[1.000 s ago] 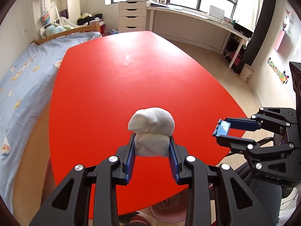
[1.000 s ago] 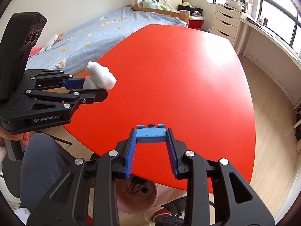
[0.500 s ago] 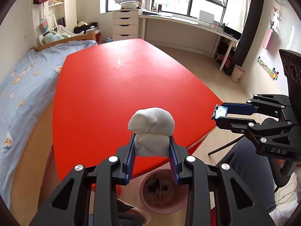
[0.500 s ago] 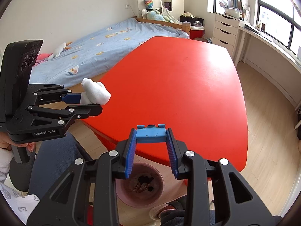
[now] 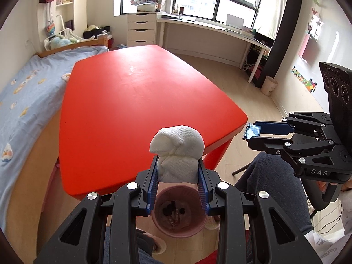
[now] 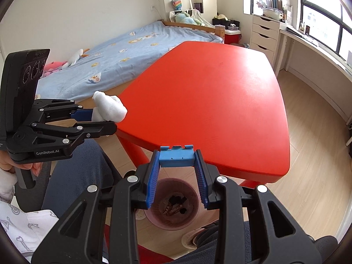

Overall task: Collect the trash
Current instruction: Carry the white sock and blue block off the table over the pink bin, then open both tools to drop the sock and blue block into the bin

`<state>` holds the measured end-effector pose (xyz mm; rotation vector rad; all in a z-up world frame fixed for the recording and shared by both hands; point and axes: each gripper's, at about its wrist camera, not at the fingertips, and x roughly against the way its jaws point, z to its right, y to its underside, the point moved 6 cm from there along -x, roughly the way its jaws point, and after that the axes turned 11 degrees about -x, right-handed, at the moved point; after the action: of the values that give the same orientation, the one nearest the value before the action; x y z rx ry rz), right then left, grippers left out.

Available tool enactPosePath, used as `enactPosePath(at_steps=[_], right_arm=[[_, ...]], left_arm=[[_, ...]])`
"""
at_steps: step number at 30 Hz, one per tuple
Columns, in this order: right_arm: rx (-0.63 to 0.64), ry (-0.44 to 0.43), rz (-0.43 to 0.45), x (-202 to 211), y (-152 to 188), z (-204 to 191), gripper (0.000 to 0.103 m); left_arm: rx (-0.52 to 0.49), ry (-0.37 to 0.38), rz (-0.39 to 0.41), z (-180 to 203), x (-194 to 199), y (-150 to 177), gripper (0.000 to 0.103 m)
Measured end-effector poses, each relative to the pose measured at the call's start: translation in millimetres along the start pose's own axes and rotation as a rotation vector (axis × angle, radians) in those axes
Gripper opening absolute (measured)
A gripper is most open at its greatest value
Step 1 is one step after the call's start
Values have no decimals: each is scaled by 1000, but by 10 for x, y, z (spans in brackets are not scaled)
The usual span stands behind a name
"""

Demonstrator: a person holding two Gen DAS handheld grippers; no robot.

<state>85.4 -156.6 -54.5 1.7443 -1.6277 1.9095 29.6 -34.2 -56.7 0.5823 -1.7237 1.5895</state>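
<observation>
My left gripper (image 5: pixel 177 171) is shut on a crumpled white cloth wad (image 5: pixel 177 151), which bulges above its blue pads. From the right wrist view the same white wad (image 6: pixel 111 107) shows at the left, held beyond the table's near corner. My right gripper (image 6: pixel 177 160) is shut on a small blue plastic piece (image 6: pixel 176 157); the left wrist view shows that blue piece (image 5: pixel 252 131) at the right. A pink trash bin (image 5: pixel 179 214) with dark scraps inside stands on the floor below both grippers, also seen as the pink bin (image 6: pixel 173 204) under my right fingers.
The red table (image 5: pixel 136 101) lies ahead with its near edge just past the grippers. A bed with a blue sheet (image 5: pixel 19 101) runs along the left. The person's dark-trousered knees (image 5: pixel 270 176) and slippers flank the bin. A desk, drawers and a small beige bin (image 5: pixel 269 85) stand farther off.
Both grippers have drawn back from over the table to beyond its near edge. The pink bin has come into view below them. Both keep their hold.
</observation>
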Motion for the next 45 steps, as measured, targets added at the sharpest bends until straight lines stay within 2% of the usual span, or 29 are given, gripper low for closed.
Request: enactPosePath(at_steps=[12,25,26,27,28,30,31,32,38,45], right_arm=[[0,-24,-47,4,280,-85,32],[-3,-53,-59,-6,315,-93,33],[-2,-49,-61,-8,315,-81,41],[-3,-46,-60,-10,317,-74,56],[-6,-43,-55,-10,315,-66,61],[-9,-40,-50,-14,309,-56,78],[-12,-37,-49,-16,309,-52,83],[-15,-36,-46,-14,307,-47,89],[-39,-30,-50,-38,290,-4,99],[-57,-24,-43,-12,282,29,100]], left_arm=[[26,54,-51,164,41,325,32],[21,78,-43,220,62,355,34],[19,77,-46,220,59,362,35],[19,71,-49,209,53,368,41],[23,59,-49,178,45,373,54],[35,45,-44,145,55,381,70],[40,38,-42,127,59,383,84],[45,29,-32,112,74,381,89],[48,18,-39,99,72,388,95],[64,8,-44,55,58,392,95]])
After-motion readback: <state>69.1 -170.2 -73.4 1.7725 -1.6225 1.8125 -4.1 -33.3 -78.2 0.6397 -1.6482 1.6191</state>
